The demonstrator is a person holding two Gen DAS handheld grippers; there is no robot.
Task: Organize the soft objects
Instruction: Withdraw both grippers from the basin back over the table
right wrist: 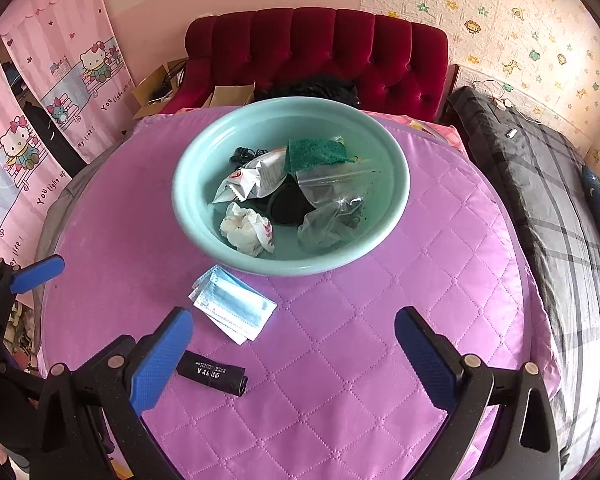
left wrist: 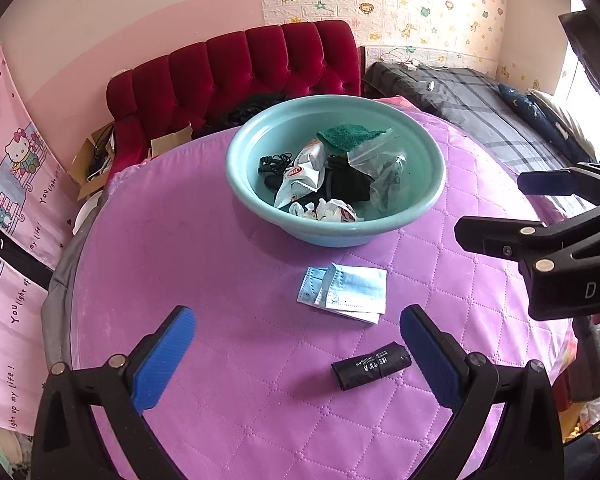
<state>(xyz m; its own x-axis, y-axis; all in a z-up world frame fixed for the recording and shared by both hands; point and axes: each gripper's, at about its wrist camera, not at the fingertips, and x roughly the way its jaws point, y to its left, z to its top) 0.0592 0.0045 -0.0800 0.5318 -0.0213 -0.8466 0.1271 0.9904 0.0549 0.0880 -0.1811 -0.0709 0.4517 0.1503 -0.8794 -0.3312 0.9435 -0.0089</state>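
Judging from the layout, most of the soft things are already gathered in the teal basin (left wrist: 428,184), and two are left out on the purple quilted bench (left wrist: 188,264): a blue face mask (left wrist: 346,292) in its clear wrapper, just in front of the basin, and a black roll (left wrist: 371,365) with a printed band, nearer the cameras. Inside the basin a green cloth (right wrist: 315,153), a white snack packet (right wrist: 247,182), a clear plastic bag (right wrist: 332,208), crumpled white paper (right wrist: 247,229) and a black cord (left wrist: 274,161) are seen.

Both tools hover above the bench with nothing held. The left gripper (left wrist: 298,360) is spread wide, and the black roll lies close to its right-hand finger. The right gripper (right wrist: 294,358) is likewise spread wide, with the roll partly hidden behind its left-hand finger.

The step in hand is judged to be the pick-up of one of the two leftovers. A short descent is called for, with the fingers set across the roll's short width, or over the edge of the mask, which lies flat and may be hard to pinch.

Open cloth is left on both sides and toward the near edge. The basin rim stands close behind the mask, so a lift before the carry is probably needed. The two tools sit near each other, and room between them should be kept.
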